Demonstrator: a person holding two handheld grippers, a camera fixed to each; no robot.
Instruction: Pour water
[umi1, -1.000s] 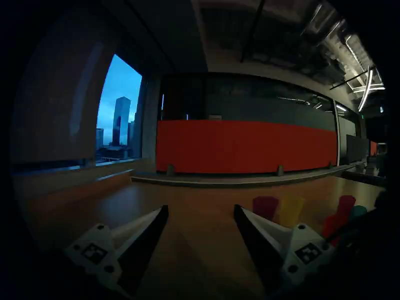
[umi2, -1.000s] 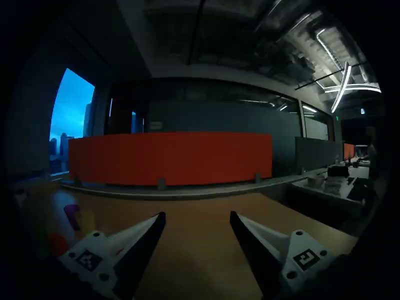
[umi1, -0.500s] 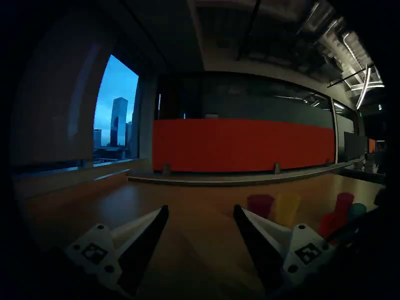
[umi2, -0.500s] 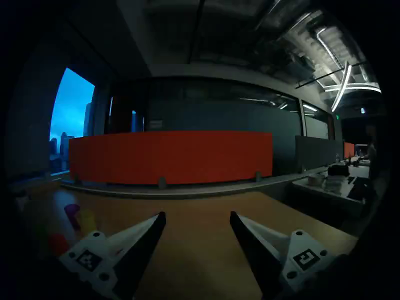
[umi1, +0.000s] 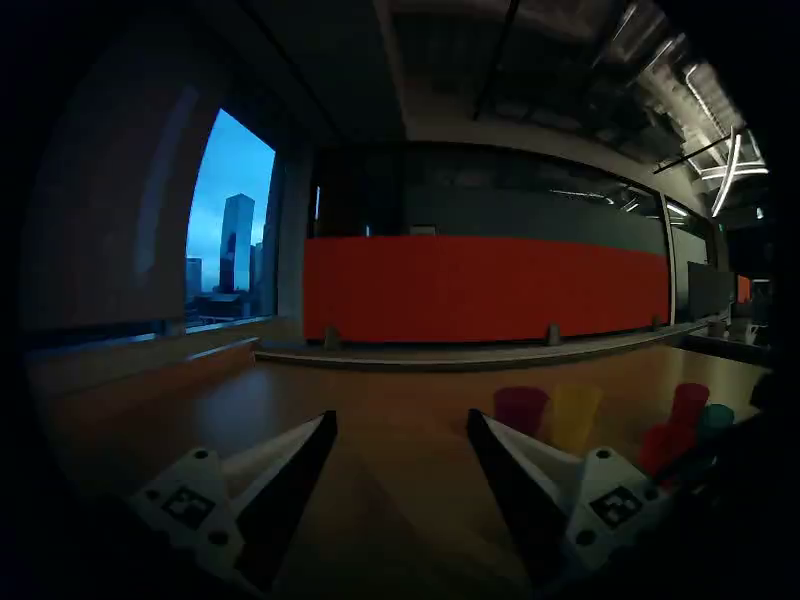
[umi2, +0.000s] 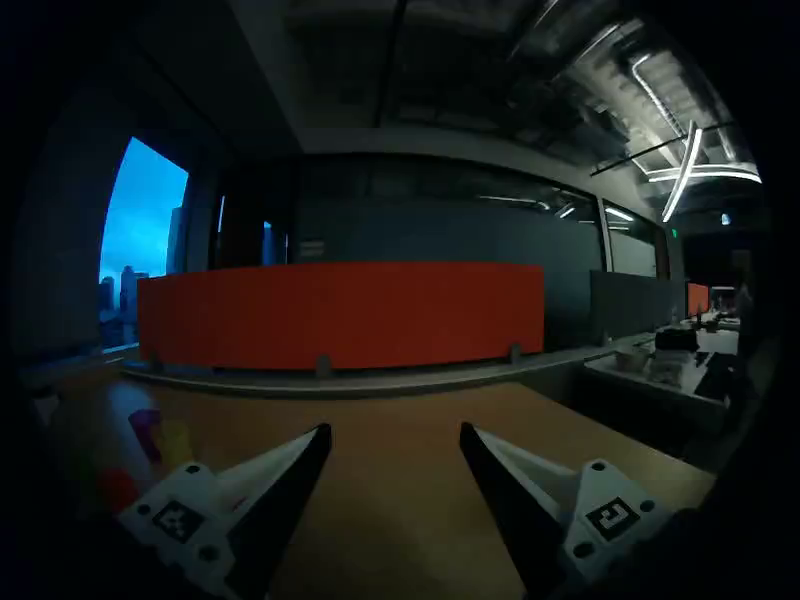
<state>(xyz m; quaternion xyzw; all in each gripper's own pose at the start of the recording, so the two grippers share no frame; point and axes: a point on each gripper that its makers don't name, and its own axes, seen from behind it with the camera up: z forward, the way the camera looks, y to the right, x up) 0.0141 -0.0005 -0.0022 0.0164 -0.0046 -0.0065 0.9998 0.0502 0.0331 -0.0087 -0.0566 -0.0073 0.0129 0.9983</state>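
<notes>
1. Left gripper view: the left tongs (umi1: 400, 413) gape wide, gripping nothing, above the wooden table (umi1: 400, 480). A magenta cup (umi1: 520, 408) and a yellow cup (umi1: 577, 415) stand upright beyond the right finger, with a red cup (umi1: 688, 403) and a teal cup (umi1: 716, 420) farther right
2. Right gripper view: the right tongs (umi2: 394, 427) are equally wide apart and empty, and the cluster of cups (umi2: 147, 425) sits on the table, far left
</notes>
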